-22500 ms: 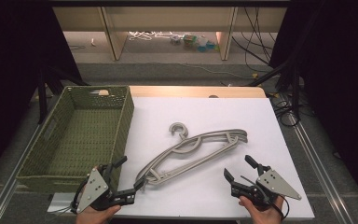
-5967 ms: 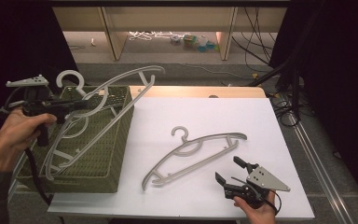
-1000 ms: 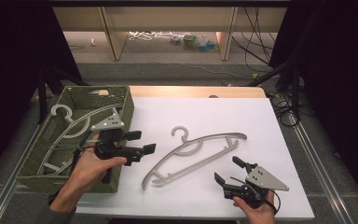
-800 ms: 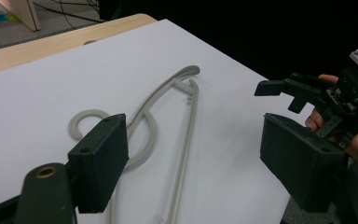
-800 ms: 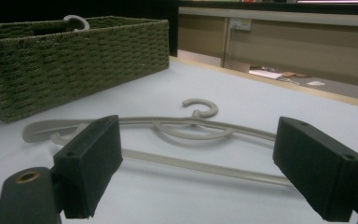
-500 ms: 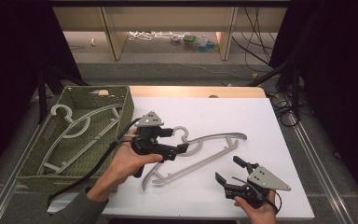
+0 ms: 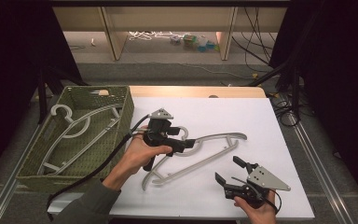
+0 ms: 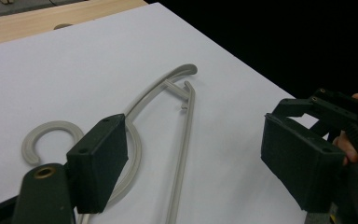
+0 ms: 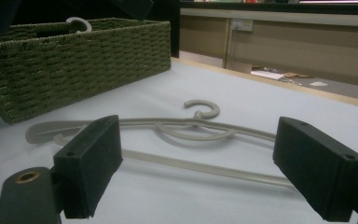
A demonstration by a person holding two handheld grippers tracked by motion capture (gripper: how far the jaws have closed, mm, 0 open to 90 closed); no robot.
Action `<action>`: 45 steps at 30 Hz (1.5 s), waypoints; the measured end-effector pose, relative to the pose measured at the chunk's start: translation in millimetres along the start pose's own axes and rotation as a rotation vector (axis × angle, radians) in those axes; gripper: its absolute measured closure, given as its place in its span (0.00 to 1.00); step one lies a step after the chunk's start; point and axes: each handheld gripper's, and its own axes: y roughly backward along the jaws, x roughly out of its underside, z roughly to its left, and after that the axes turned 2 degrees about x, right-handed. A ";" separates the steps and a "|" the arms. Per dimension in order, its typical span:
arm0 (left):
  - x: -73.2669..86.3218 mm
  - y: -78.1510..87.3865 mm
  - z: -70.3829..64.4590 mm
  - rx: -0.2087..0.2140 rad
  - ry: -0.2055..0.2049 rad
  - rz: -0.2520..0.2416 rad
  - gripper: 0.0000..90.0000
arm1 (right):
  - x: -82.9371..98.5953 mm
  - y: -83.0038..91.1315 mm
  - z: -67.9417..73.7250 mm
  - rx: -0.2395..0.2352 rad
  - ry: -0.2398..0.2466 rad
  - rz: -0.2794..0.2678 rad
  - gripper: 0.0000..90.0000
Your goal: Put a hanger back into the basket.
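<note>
high view: white table top (image 7: 261,121) across centre and right of frame, green woven basket (image 7: 121,105) at left edge of it. inside basket, one grey hanger (image 7: 81,135) lying flat, hook toward upper left of frame. second grey hanger (image 7: 214,140) flat on the white top at centre frame, hook end under the left gripper, bar running toward lower left, one arm tip ending right of centre.

left gripper (image 7: 179,144) at centre frame, held in left hand (image 7: 142,151), forearm w/ sleeve coming up from bottom left, cable trailing back along basket side. jaws wide apart, nothing betw them, hovering right over hanger's neck near the hook. contact w/ hanger: cannot tell.

left gripper view: two black jaws spread wide at bottom left and right of frame, gap empty. hanger (image 8: 179,140) on white top beyond, hook (image 8: 51,135) curling at left just behind left jaw, arm tip at upper centre. fingertip of a hand visible at right edge behind right jaw.

right gripper (image 7: 230,170) at lower right of high view, held in right hand (image 7: 256,210) at bottom edge, grey three-cornered plate on top. jaws wide open, empty, pointing toward upper left, near hanger's bar but apart from it.

right gripper view: jaws at bottom left and bottom right, wide gap, nothing held. hanger (image 9: 186,130) lying across mid frame on white top, hook (image 9: 203,108) up at centre. basket (image 9: 74,60) at upper left, hook of the other hanger (image 9: 79,22) peeking over its rim.
</note>
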 end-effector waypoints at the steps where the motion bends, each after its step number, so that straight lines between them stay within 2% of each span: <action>1: 0.1 -1.1 0.2 -0.004 0.019 0.002 0.25 | 0.1 0.2 -0.2 -0.005 -0.001 -0.001 0.18; 3: 0.2 -5.3 3.4 -0.012 0.047 0.013 0.25 | -0.1 1.0 -0.3 -0.005 -0.005 0.000 0.18; 7: 1.5 -13.4 11.9 -0.035 0.054 0.035 0.25 | -0.5 1.1 0.1 -0.010 -0.002 -0.003 0.18; 10: 0.6 -19.8 17.4 -0.048 0.075 0.035 0.26 | 0.1 -0.1 1.3 -0.025 -0.009 -0.010 0.18; 13: -4.5 -29.3 19.1 -0.085 0.045 0.060 0.27 | -0.4 1.1 1.7 -0.024 -0.004 0.006 0.18; 14: -6.9 -34.6 18.6 -0.074 0.056 0.068 0.27 | -1.3 2.0 1.8 -0.015 0.007 0.022 0.18; 16: -9.5 -42.8 17.4 -0.063 0.045 0.097 0.27 | -1.4 0.8 3.1 -0.015 0.007 0.014 0.18; 17: -11.0 -50.5 18.0 -0.072 0.034 0.131 0.27 | -1.2 0.0 3.2 -0.012 0.009 0.004 0.18; 18: -11.9 -52.9 20.6 -0.080 0.002 0.163 0.27 | -0.9 -0.5 3.2 -0.031 -0.002 0.005 0.18; 19: -12.1 -57.2 24.0 -0.085 -0.005 0.182 0.28 | -0.8 -0.7 3.0 -0.030 0.001 0.004 0.18; 20: -12.2 -61.5 27.7 -0.093 0.009 0.198 0.30 | -0.5 -1.6 3.0 -0.031 -0.002 -0.007 0.18; 22: -10.8 -68.4 36.9 -0.121 0.021 0.220 0.30 | -1.2 0.3 2.1 -0.028 0.006 0.007 0.18; 23: -9.4 -71.6 41.6 -0.123 0.031 0.241 0.30 | -1.3 0.7 2.2 -0.024 0.007 0.008 0.18; 24: -7.7 -73.7 46.7 -0.117 0.025 0.279 0.30 | -1.1 0.6 2.0 -0.017 0.010 0.002 0.18; 25: -4.7 -78.0 49.3 -0.122 0.043 0.281 0.30 | -1.1 0.6 1.9 -0.016 0.010 0.002 0.18; 26: -2.5 -79.6 54.2 -0.124 0.023 0.319 0.30 | -1.0 0.6 1.9 -0.016 0.009 0.003 0.18; 31: 8.7 -90.9 69.5 -0.151 0.045 0.373 0.34 | -0.3 -1.1 3.4 -0.028 0.001 -0.007 0.18; 32: 10.4 -92.9 72.1 -0.159 0.039 0.388 0.34 | -0.2 -1.5 3.5 -0.028 0.003 -0.011 0.18; 33: 12.3 -95.3 72.5 -0.171 0.050 0.382 0.34 | -0.3 -1.1 3.5 -0.027 0.004 -0.007 0.18; 34: 13.7 -97.0 74.6 -0.192 0.022 0.409 0.35 | -0.1 -1.4 3.5 -0.029 0.004 -0.011 0.18; 36: 16.0 -100.4 75.9 -0.219 0.016 0.416 0.38 | 0.1 -1.6 3.3 -0.029 0.002 -0.010 0.18; 39: 18.0 -103.9 76.6 -0.210 0.027 0.430 0.42 | 0.2 -1.8 3.7 -0.031 -0.001 -0.007 0.18; 42: 19.6 -110.0 72.0 -0.225 -0.007 0.465 0.42 | 0.3 -2.0 3.9 -0.033 -0.002 -0.007 0.18; 45: 20.3 -113.2 67.4 -0.217 -0.033 0.463 0.46 | 0.0 -1.8 3.9 -0.034 0.000 -0.008 0.18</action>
